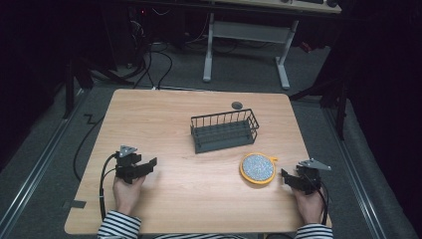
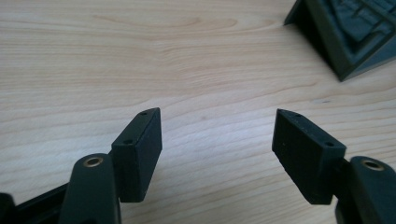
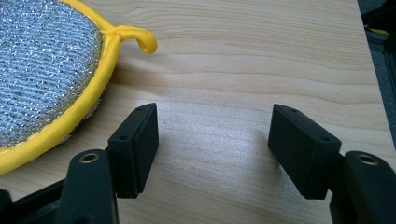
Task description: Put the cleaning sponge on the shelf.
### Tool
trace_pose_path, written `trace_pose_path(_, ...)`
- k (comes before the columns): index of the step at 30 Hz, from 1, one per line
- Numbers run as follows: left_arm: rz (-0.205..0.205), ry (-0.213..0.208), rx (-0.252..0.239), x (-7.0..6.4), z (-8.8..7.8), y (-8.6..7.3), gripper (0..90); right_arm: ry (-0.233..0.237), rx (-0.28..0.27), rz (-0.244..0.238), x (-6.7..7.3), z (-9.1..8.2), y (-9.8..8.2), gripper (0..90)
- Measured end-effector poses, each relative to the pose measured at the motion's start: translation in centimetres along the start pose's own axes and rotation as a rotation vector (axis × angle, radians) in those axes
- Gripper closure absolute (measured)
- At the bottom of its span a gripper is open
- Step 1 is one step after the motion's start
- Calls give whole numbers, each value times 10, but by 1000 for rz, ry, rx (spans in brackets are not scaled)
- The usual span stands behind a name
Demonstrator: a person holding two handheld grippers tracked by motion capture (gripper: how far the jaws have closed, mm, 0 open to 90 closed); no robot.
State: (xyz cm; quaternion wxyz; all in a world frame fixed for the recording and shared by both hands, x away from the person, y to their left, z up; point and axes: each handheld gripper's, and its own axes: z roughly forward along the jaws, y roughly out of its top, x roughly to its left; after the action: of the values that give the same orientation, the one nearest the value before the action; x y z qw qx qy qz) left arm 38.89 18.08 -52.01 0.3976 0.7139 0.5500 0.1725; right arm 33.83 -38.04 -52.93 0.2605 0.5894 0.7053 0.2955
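Note:
A dark wire basket (image 1: pixel 225 130) stands past the middle of the wooden table (image 1: pixel 164 114). A round silver scouring pad with a yellow rim (image 1: pixel 258 168) lies in front of it, to the right. My left gripper (image 1: pixel 147 165) rests low at the table's left front, open, with bare wood between its fingers (image 2: pixel 140 149); a corner of the basket (image 2: pixel 345 37) shows at the upper right of its view. My right gripper (image 1: pixel 285 176) sits just right of the pad, open and holding nothing. In its view the pad (image 3: pixel 42 70) and its yellow loop (image 3: pixel 142 39) lie to the left of the fingers (image 3: pixel 135 144).
A small dark round disc (image 1: pixel 237 105) lies near the table's far edge behind the basket. The table's right edge (image 3: pixel 369 93) runs close beside my right gripper. A desk frame (image 1: pixel 246 45) and cables (image 1: pixel 149 64) stand on the floor beyond the table.

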Motion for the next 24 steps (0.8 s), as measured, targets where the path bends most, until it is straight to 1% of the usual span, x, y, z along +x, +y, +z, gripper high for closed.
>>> trace_pose_path(2, 10, 13, 6, -1, 2, -3, 341, 3, -4, -2, -1, 0, 0, 341)
trace_pose_path(3, 16, 20, 11, -1, 3, -4, 340, 5, -4, 9, 0, 0, 0, 341)
trace_pose_path(8, 20, 52, 11, -1, 8, -9, 342, 15, 17, -11, 1, -1, 1, 342)
trace_pose_path(9, 21, 55, 19, -1, 9, -10, 345, 17, 20, -13, 1, -1, 1, 343)
trace_pose_path(11, 40, 68, 21, -2, 11, -11, 343, 18, 22, -10, 1, -2, 1, 347)
trace_pose_path(14, 52, 75, 16, -3, 12, -12, 341, 16, 22, -7, 1, -2, 2, 366)
trace_pose_path(15, 59, 81, 19, -4, 13, -11, 340, 38, 20, 12, 0, -4, 2, 433)
trace_pose_path(16, 59, 81, 19, -4, 13, -11, 338, 38, 20, 12, 0, -4, 2, 433)
trace_pose_path(19, 78, 100, 23, -7, 14, -11, 337, 63, 4, 12, 1, -12, 3, 431)
trace_pose_path(20, 82, 104, 25, -8, 14, -11, 337, 63, 4, 12, 1, -12, 3, 431)
trace_pose_path(21, 98, 116, 31, -10, 15, -11, 331, 92, 2, 29, 0, -16, 6, 424)
trace_pose_path(22, 98, 116, 31, -10, 15, -11, 329, 92, 2, 29, 0, -16, 6, 424)
trace_pose_path(24, 115, 126, 38, -12, 16, -11, 325, 120, -3, 35, 1, -19, 10, 417)
